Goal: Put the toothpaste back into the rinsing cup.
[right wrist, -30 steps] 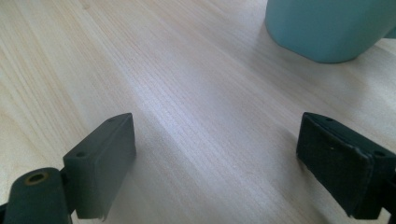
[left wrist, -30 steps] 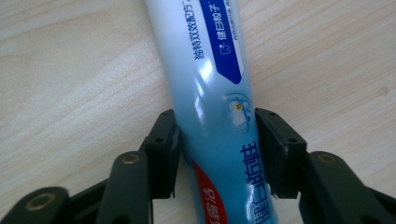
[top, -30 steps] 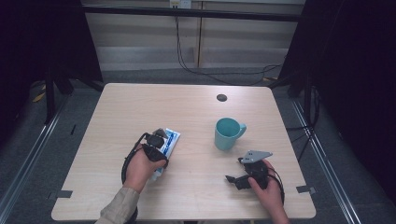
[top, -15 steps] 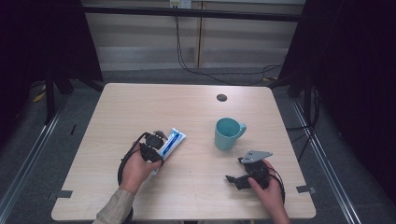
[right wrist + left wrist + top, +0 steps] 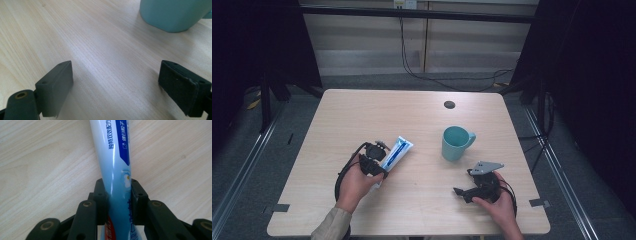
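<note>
Left gripper (image 5: 116, 202) pinches the toothpaste tube (image 5: 395, 152) low over the desk (image 5: 422, 210), left of the mug (image 5: 455, 143). Soft tube: it could squirm free. Right gripper (image 5: 122, 87) rests wide, empty.

Open tabletop (image 5: 362, 115) from nine through one o'clock; mug (image 5: 454, 143) blocks at two, toothpaste tube (image 5: 397, 151) lies left of centre.

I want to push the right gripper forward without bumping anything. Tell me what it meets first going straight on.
Between the open jaws of the right gripper lies bare table; the teal mug sits ahead, slightly to one side, and may be clipped.
</note>
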{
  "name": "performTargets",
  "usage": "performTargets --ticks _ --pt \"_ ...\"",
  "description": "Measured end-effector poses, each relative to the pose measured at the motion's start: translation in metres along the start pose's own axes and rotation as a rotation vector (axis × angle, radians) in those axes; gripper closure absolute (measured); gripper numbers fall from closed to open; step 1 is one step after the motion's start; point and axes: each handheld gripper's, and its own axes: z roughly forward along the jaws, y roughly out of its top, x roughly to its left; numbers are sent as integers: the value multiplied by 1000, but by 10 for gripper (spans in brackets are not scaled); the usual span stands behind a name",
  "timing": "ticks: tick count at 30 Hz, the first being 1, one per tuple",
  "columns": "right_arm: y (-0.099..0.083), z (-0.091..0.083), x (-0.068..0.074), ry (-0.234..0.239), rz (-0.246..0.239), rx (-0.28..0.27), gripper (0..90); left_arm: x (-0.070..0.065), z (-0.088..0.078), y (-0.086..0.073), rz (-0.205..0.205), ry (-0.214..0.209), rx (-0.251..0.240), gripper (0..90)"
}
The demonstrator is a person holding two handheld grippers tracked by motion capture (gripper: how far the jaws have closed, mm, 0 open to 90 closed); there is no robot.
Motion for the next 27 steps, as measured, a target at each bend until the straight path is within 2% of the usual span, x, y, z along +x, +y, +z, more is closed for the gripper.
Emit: performTargets --ticks 1,4,7,14,15,16,20,27 --pt "0 -1 0 3 13 -1 131 -1 -1 0 4 1 -5 717" --pt "2 -2 -3 52 62 -30 132 -3 -5 2 9 -14 -19 717" --pt "7 -5 -2 75 83 -63 133 -6 -9 2 14 -18 -42 718" --pt "18 -5 5 130 124 -103 135 -15 -16 5 26 -43 -94 719" --pt "20 -5 5 142 131 -107 136 -16 -17 6 43 -44 -98 719" --pt "22 -5 5 149 136 -108 137 -18 -18 6 35 -49 -104 719" --pt "31 -8 4 183 177 -138 148 -21 -21 7 45 -66 -138 720" --pt "48 -13 6 208 217 -185 182 -28 -29 8 56 -78 -191 721"
